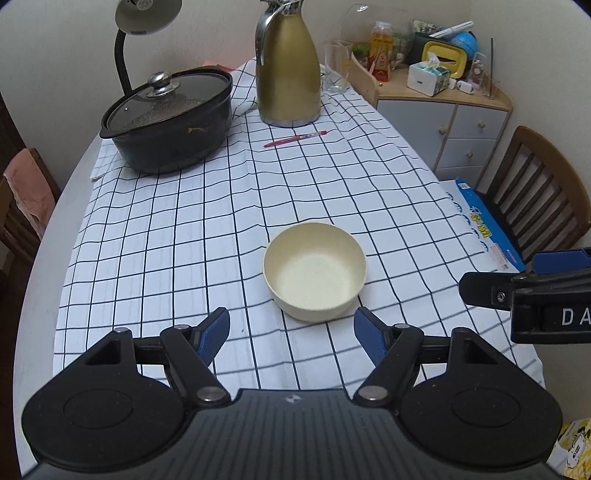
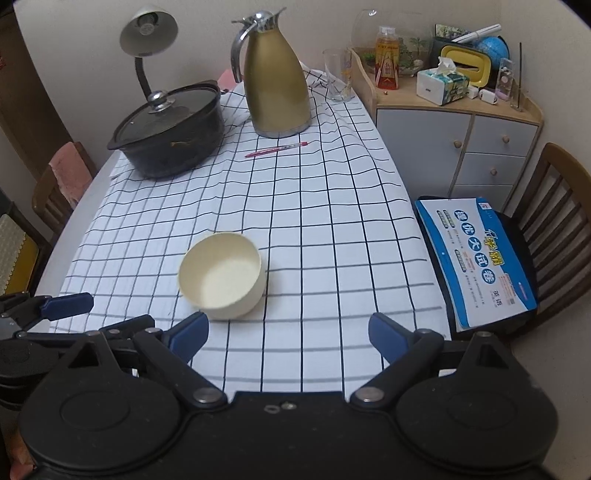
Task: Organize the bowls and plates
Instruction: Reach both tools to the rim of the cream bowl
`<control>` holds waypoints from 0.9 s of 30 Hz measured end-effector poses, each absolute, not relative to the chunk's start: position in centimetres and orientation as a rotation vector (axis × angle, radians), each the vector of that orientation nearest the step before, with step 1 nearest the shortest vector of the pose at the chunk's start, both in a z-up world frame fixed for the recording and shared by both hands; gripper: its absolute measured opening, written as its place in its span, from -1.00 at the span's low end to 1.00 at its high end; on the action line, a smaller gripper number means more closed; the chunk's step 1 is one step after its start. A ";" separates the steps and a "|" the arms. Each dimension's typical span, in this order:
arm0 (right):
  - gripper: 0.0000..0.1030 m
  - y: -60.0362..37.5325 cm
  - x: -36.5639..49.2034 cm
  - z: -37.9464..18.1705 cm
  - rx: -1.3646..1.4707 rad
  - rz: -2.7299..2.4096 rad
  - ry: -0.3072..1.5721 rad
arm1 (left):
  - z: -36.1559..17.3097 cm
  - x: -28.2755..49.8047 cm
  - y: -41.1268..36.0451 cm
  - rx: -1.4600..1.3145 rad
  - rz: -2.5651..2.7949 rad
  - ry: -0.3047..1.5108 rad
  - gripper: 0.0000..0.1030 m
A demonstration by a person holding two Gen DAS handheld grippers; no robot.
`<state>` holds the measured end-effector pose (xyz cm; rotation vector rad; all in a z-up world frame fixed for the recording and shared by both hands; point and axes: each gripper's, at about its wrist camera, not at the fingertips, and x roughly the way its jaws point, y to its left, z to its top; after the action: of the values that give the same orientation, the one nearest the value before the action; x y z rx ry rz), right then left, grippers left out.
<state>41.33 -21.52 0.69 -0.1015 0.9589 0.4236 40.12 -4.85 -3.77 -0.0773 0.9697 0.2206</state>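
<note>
Over a checked tablecloth point(image 1: 221, 229) I hold two sets of tongs, both empty, above a job barely begun. From the left: a black lidded pot point(image 1: 170, 122) sits at the far corner under a desk lamp point(image 1: 144, 22), then a gold thermos jug point(image 1: 288, 70) with a red pen point(image 1: 295, 139) lying just in front of it and a drinking glass point(image 1: 337, 66) beside it, then a low cabinet point(image 2: 458, 147) crowded with odds and ends, and a blue booklet point(image 2: 476, 254) on a chair at the table's right edge. The one piece of tableware in sight, a cream bowl point(image 1: 314, 271), stands upright and empty on the cloth near me, just ahead of my left gripper point(image 1: 291, 334), whose blue pads stand well apart with nothing between them and are not yet touching the rim. My right gripper point(image 2: 291, 336) is equally wide and bare, the bowl lying ahead and to its left. I see no plates and no stack to add to. The risks, as I judge them: a pinch on one thin wall could tip the light bowl or send it skidding, the wrinkled cloth could drag with it, and my two tools, close side by side, could knock together.
</note>
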 end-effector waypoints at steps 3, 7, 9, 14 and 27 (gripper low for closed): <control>0.81 -20.7 43.4 -0.4 -0.100 0.430 0.984 | -4.9 42.0 -4.0 -0.078 0.232 0.987 0.43; 0.80 -19.5 45.8 -2.0 -0.104 0.423 1.013 | -6.5 44.1 -2.9 -0.084 0.256 1.011 0.43; 0.79 -19.0 46.8 -2.8 -0.099 0.416 1.027 | -7.2 45.0 -2.3 -0.095 0.267 1.019 0.43; 0.75 -17.8 48.9 -4.9 -0.083 0.402 1.063 | -8.8 47.0 -1.1 -0.123 0.292 1.042 0.43; 0.41 -14.9 50.8 -9.1 -0.105 0.422 1.124 | -12.4 50.0 0.6 -0.131 0.339 1.099 0.43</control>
<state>50.84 -14.91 -9.10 -0.1054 1.1240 0.4220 49.99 0.63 -12.36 -0.1315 1.0985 0.3386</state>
